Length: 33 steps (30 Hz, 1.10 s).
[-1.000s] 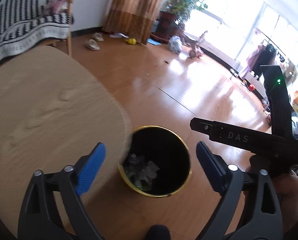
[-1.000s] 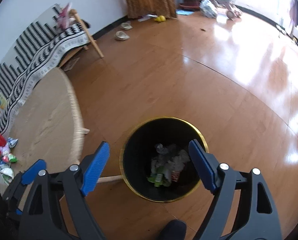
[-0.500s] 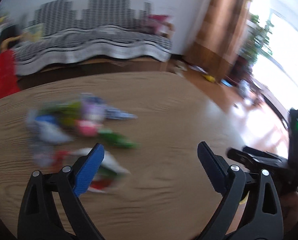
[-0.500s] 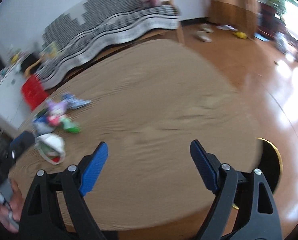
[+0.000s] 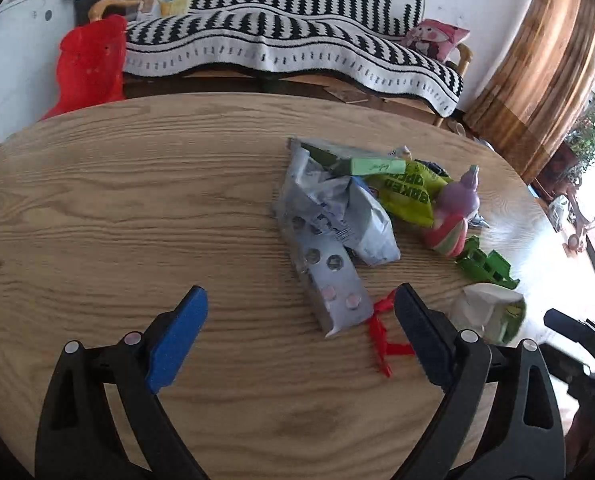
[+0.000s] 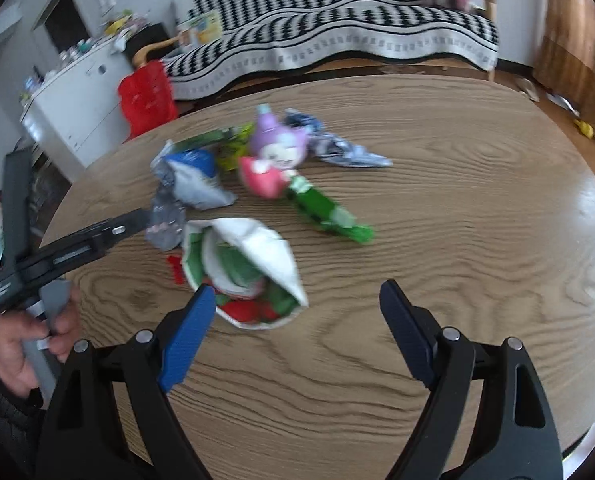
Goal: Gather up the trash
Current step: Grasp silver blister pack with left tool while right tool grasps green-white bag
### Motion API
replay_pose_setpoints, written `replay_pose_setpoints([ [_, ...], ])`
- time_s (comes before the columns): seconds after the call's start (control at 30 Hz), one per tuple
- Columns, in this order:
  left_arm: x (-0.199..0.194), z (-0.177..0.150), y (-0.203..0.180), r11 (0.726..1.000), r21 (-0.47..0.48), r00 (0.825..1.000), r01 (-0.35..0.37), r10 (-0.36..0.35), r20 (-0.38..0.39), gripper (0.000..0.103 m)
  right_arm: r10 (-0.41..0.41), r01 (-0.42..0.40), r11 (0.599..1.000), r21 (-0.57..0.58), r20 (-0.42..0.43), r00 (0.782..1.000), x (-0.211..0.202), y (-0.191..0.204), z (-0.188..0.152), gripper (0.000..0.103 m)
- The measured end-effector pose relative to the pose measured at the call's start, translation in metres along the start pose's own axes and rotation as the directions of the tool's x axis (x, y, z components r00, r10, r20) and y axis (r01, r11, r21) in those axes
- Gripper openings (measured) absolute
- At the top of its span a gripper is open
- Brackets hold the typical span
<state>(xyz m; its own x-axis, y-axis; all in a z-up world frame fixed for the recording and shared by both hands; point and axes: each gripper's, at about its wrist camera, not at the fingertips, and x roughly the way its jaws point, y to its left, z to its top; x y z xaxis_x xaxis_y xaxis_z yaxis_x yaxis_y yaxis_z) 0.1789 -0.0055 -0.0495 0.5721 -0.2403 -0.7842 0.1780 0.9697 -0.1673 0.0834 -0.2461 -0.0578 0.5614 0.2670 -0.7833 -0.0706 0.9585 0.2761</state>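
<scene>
While bin is being left behind, both grippers, left gripper [image 5: 299,334] & right gripper [image 6: 293,326], wide open & empty, are being brought over table [image 5: 117,208] w/ trash pile [image 5: 337,216]; next pickup is being set up.

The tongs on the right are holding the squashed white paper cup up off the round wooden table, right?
Not quite. The right wrist view shows the right tongs open and empty. The squashed white paper cup lies on the round wooden table, just in front of the left blue pad.
</scene>
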Motion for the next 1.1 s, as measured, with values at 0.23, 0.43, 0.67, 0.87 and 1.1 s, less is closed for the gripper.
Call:
replay_pose_setpoints([
  [0.23,0.028,0.001,-0.005,0.998,0.032,0.998,-0.057,0.057,-0.003,0.089,0.01,-0.011,0.999,-0.04,-0.02,1.0,0.014,0.012,0.001,0.081],
  [0.43,0.028,-0.002,-0.002,0.993,0.106,0.998,-0.056,0.059,-0.022,0.024,0.018,-0.021,0.996,-0.086,-0.033,0.999,0.024,0.023,0.003,0.081],
  [0.67,-0.008,-0.004,0.015,0.992,0.092,0.996,-0.083,0.085,-0.013,0.004,-0.007,0.003,0.99,-0.14,-0.022,1.0,0.036,0.044,0.005,0.093],
  [0.87,-0.039,-0.01,0.024,0.994,0.071,0.997,-0.081,0.08,0.006,0.004,-0.06,0.056,0.986,-0.159,-0.019,0.998,0.051,0.047,0.009,0.093],
  [1.1,-0.074,-0.01,0.005,0.99,0.111,0.992,-0.091,0.081,0.091,0.004,-0.03,0.03,0.991,-0.127,-0.001,1.0,0.032,0.036,0.01,0.055],
])
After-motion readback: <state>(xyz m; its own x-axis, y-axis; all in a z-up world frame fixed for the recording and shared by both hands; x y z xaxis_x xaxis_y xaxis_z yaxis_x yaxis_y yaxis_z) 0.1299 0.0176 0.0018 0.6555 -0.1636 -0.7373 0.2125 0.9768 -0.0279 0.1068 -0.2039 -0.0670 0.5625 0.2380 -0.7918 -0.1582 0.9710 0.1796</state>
